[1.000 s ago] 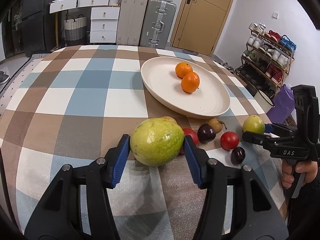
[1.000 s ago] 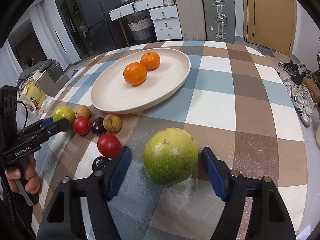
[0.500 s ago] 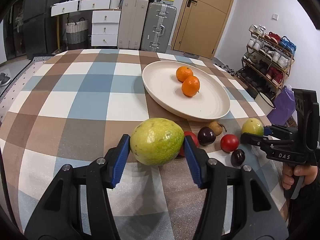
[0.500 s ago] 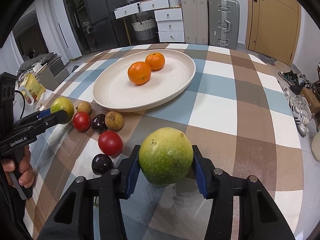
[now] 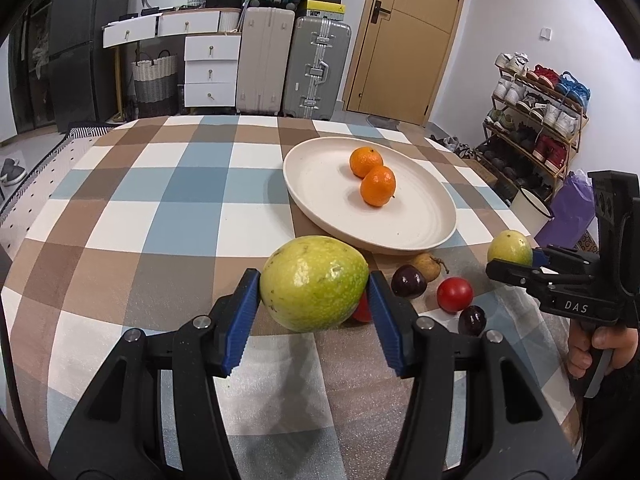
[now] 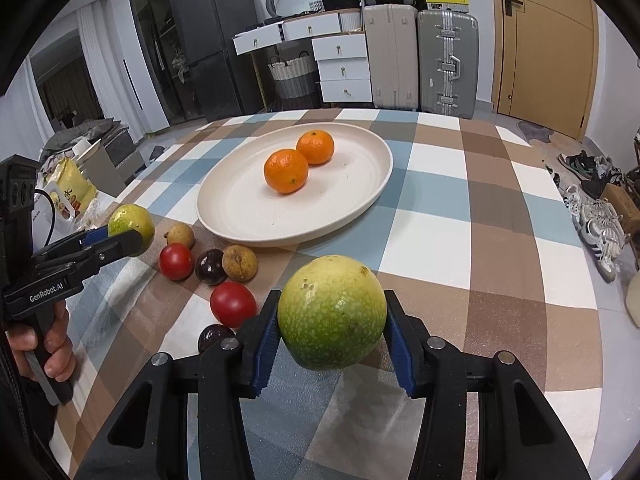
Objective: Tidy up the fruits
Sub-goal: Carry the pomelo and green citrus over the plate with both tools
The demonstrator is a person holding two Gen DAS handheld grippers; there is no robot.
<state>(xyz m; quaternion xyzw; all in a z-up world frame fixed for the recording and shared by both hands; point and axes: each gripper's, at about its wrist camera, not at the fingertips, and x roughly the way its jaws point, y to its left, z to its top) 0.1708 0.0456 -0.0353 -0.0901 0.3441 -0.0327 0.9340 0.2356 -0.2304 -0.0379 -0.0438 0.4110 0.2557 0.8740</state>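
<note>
My left gripper [image 5: 314,292] is shut on a large green speckled fruit [image 5: 314,282], held just above the checked cloth. My right gripper [image 6: 332,312] is shut on a second green fruit [image 6: 332,312], both blue pads pressing its sides. Each gripper shows in the other's view: the right gripper [image 5: 496,268] at the right edge, the left gripper [image 6: 128,242] at the left edge, each with its fruit. Beyond them lies a cream plate [image 5: 320,184] [image 6: 248,208] holding two oranges [image 5: 378,186] [image 6: 286,170].
Small fruits lie on the cloth between the grippers and the plate: red ones [image 6: 176,261] [image 6: 233,304], dark plums [image 6: 210,266] [image 6: 214,338] and brown ones [image 6: 239,262]. A hand [image 6: 44,344] holds the left gripper's handle. Suitcases, drawers and a shoe rack [image 5: 536,120] stand beyond the table.
The right gripper's jaws, wide apart around the green fruit a second ago, have closed onto it. The left gripper has kept its grip. Both views have tipped up slightly.
</note>
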